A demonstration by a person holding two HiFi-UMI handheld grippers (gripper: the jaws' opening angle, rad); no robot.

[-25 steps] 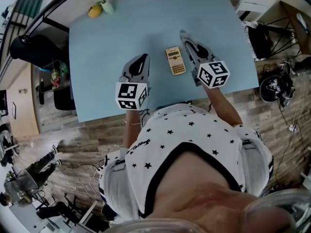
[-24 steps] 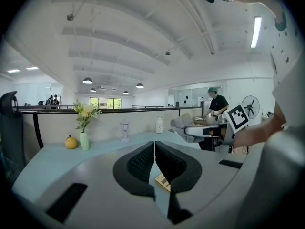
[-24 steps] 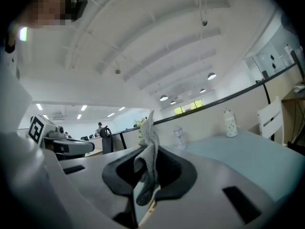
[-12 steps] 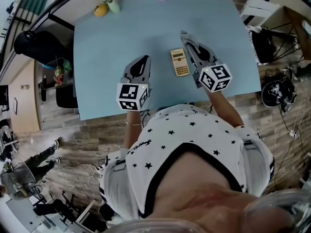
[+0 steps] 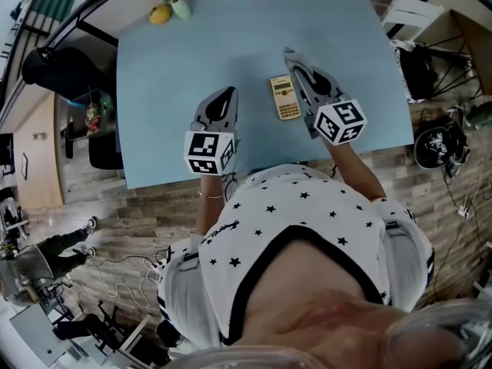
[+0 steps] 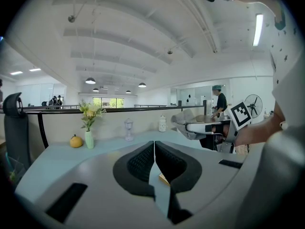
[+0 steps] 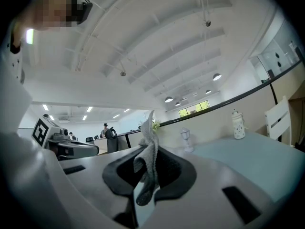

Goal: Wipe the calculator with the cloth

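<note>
Presently, a small tan rectangular calculator (image 5: 285, 97) lies flat, keys up, on the pale blue bench (image 5: 177, 75), between the two tools and much nearer the right one. The right hand-held gripper (image 5: 290, 54) sits just beside the calculator's right edge, with its jaws clamped on a thin grey woven cloth (image 7: 148, 161). The cloth is pinched as a narrow upright fold, a peak standing above the pads and a short tail hanging below them; the right gripper view does not show the calculator, so contact between cloth and calculator cannot be confirmed. The left hand-held gripper (image 5: 228, 91) rests over the bench well to the calculator's left, with its jaws closed together on nothing, and only a corner of the calculator shows past them. A small pale green vase of yellow flowers (image 6: 89, 128) and a round yellow fruit (image 6: 76, 141) stand at the far edge, well apart from the work. Wiping appears not yet begun. Hazards, as judged: the calculator is unheld, so a wiping stroke could push it across the smooth bench; so little cloth hangs free that the hard jaw tips might scrape or press the keys; and the narrow fold could pull out of the pinch under drag.
</note>
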